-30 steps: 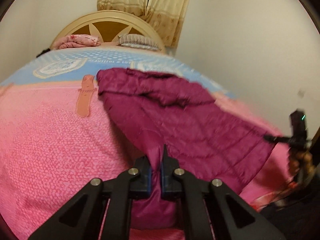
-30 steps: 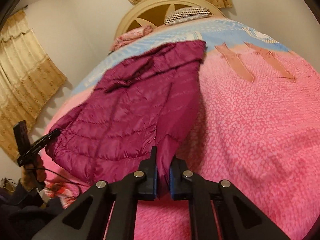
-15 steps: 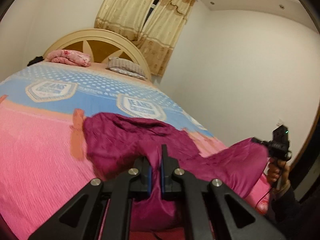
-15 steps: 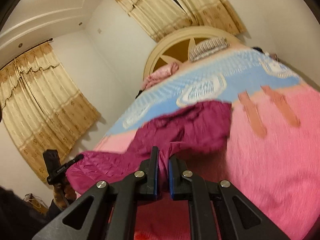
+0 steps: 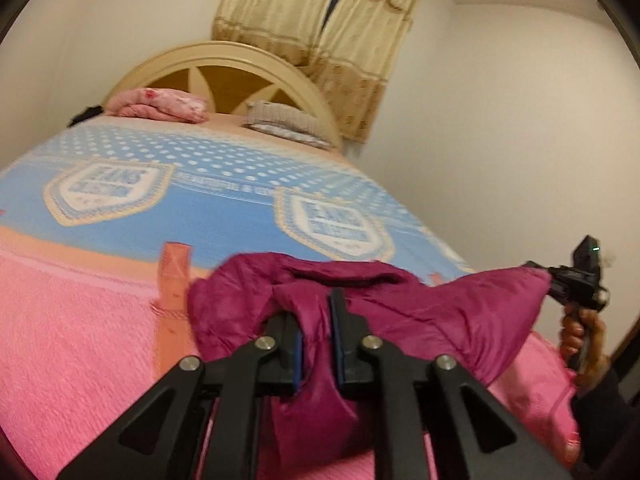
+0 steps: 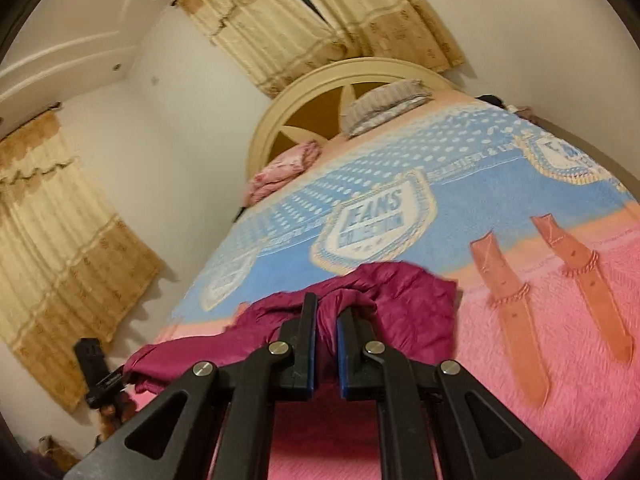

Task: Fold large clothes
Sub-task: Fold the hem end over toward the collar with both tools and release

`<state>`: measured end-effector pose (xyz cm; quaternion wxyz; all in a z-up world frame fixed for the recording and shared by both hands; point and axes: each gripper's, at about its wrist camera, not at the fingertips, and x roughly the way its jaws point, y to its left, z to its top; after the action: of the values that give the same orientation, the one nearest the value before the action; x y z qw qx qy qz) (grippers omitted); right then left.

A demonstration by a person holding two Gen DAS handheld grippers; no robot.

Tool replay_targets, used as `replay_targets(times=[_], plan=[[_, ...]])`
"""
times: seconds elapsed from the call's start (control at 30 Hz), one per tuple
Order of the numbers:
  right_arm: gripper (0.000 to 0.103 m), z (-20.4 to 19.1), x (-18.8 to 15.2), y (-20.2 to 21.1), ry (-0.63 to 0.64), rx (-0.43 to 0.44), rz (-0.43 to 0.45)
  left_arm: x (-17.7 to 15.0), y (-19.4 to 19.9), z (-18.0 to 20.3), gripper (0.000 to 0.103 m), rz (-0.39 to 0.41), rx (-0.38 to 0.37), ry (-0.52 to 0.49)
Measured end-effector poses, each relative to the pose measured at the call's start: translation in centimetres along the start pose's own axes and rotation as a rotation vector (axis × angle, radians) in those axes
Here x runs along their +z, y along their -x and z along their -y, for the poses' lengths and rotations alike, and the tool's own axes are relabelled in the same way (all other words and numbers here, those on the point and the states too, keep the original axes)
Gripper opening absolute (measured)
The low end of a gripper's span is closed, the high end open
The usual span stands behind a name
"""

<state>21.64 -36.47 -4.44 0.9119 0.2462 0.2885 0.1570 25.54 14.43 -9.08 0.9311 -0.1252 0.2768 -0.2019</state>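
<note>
A magenta quilted jacket (image 5: 460,312) lies bunched across the pink part of the bed, its near edge lifted by both grippers. My left gripper (image 5: 316,320) has a fold of the jacket between its pads; its jaws are opening slightly and the puffy fabric still fills the gap. My right gripper (image 6: 328,312) is shut on another part of the jacket (image 6: 412,300) edge. In the left wrist view the right gripper (image 5: 576,280) shows at the far right, held by a hand, pinching a jacket corner. In the right wrist view the left gripper (image 6: 96,372) shows at the lower left.
The bed carries a pink and blue blanket (image 5: 80,340) with crest prints. A pink folded quilt (image 5: 160,106) and a striped pillow (image 5: 284,122) lie by the arched headboard (image 5: 224,60). Curtains (image 6: 72,260) hang on the side wall, close to the bed.
Both grippers rose and moved toward the headboard, carrying the jacket's near edge over itself. The spread jacket is now bunched. The left jaws have parted a little.
</note>
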Motion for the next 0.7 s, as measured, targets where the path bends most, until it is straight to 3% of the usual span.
replay_targets(times=[0.1,0.17,0.23,0.33,0.43,0.7], plan=[[0.007,1.2,0.3,-2.6,-0.013,-0.040,-0.019,0.5,-1.2,-0.3,0.035,-0.010,0.028,0.017],[0.007,2.1,0.3,-4.2,-0.019,-0.059,-0.036,0.6,-1.1,-0.3,0.058,0.002,0.073,0.023],[0.007,3.0,0.4,-5.4,-0.028,-0.074,-0.051,0.8,-0.4,-0.2,0.099,0.056,0.133,0.014],[0.007,4.0,0.6,-7.1,-0.037,-0.089,-0.070,0.9,1.1,0.2,0.103,0.133,0.188,-0.013],[0.007,4.3,0.6,-8.8,-0.033,-0.103,-0.092,0.5,0.9,1.5,0.103,0.134,0.234,-0.058],[0.007,5.6,0.7,-14.8,-0.070,-0.112,-0.177,-3.2,-7.2,8.3,0.103,-0.005,0.246,-0.292]])
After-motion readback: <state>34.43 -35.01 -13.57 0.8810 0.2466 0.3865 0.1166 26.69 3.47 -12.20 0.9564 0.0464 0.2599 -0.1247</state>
